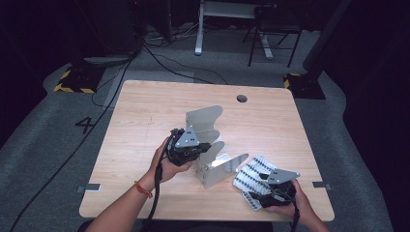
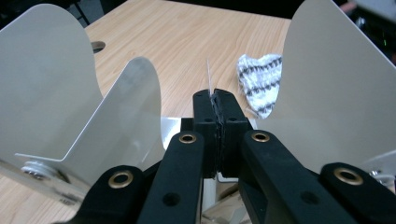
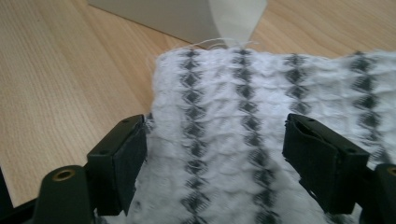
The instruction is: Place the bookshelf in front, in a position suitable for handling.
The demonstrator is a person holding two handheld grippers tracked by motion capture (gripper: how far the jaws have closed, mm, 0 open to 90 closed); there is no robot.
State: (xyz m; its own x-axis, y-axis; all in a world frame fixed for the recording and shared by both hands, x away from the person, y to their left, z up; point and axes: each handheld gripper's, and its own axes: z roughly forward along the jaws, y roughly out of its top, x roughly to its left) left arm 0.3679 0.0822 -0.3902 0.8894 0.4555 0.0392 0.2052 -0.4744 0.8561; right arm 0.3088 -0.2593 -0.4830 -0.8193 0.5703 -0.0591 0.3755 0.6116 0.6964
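We find the left gripper [image 1: 205, 146] closed tight on the thin edge of one divider fin [image 2: 209, 77] of the metal file rack [image 1: 212, 145], which stands near the middle of the wooden table [image 1: 145, 116]; in the left gripper view the two pads meet around the sheet, with taller fins rising on either side. The right gripper [image 1: 265, 177] rests low at the near right corner over the white dishcloth with dark stripes [image 1: 251, 176], which lies flat on the table just beside the rack's base. In the right gripper view its jaws stand wide apart, the cloth [image 3: 243, 140] spreads between them, and neither pad presses on it, so nothing is held there. We judge the step in hand to be steadying the rack with one hand while the other takes up the cloth. To do it well, the left grip should stay firm and level so the light rack does not tip or slide. The right jaws should come down on a raised fold or on the cloth's near edge, not on the flat middle, where the pads would only skate over the weave. Lifting should be slow, keeping the cloth clear of the fin edges, where the loose threads at the hem could catch.
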